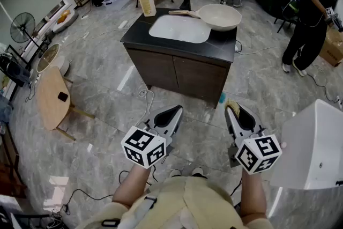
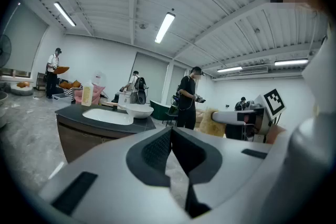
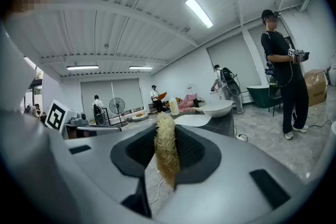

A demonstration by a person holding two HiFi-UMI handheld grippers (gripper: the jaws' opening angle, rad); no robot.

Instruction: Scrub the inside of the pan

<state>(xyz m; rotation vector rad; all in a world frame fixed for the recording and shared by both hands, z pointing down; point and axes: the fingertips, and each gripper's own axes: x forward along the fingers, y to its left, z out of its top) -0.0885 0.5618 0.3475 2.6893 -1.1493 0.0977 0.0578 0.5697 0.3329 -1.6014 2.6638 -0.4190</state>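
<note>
A cream pan (image 1: pixel 221 16) with a wooden handle rests on the dark counter (image 1: pixel 134 37) at the right of a white sink basin (image 1: pixel 179 29); it also shows far off in the left gripper view (image 2: pixel 139 110) and the right gripper view (image 3: pixel 217 108). My left gripper (image 1: pixel 176 110) is shut with nothing in it, held low over the floor well short of the cabinet. My right gripper (image 1: pixel 232 106) is shut on a yellow fibrous scrubber (image 3: pixel 167 153), whose tuft (image 1: pixel 232 104) sticks out past the jaws.
A soap bottle (image 1: pixel 147 1) stands at the counter's back left. A white unit (image 1: pixel 316 145) is close at my right. A wooden table (image 1: pixel 51 97) and a fan (image 1: pixel 22 27) stand at left. Cables (image 1: pixel 144 102) lie on the marble floor. People stand at the back and right (image 1: pixel 311 13).
</note>
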